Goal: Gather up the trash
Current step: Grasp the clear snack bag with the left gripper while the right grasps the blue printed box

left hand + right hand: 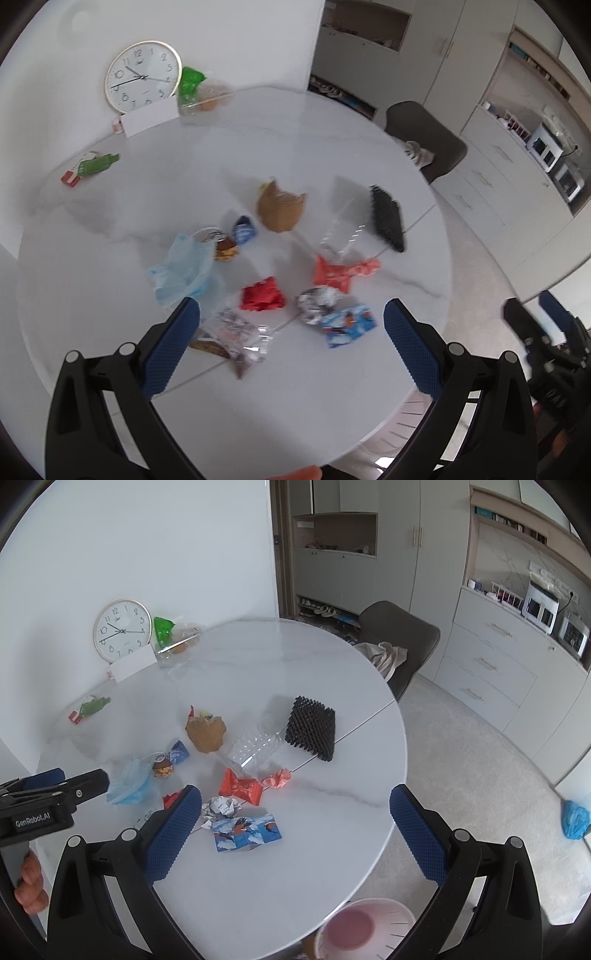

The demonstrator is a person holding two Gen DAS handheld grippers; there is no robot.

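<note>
Trash lies scattered over the middle of the round white worktop (258,878), none of it held. Both grippers hover above the near edge with jaws spread wide and nothing between them: the left gripper (291,317) at the bottom of its frame, the right gripper (295,805) at the bottom of its own.

Between the left jaws, lower centre, sit a red wrapper (263,295), a foil ball (317,301), a blue carton (347,325) and a clear packet (232,332). A blue plastic bag (181,273) lies just beside the left pad.

In the right view the blue carton (246,830) lies just past the left pad, touching the foil ball (221,806). Behind them are an orange wrapper (240,788), a clear bottle (255,747) and a brown paper bag (206,733). A black mesh block (312,729) stands right of the bottle.

At upper left a clock (122,630) leans on the wall, with a green bag (163,629) beside it. A pink bin (365,928) shows at the bottom edge, below the worktop rim. A chair (399,635) stands beyond the worktop, centre right.
</note>
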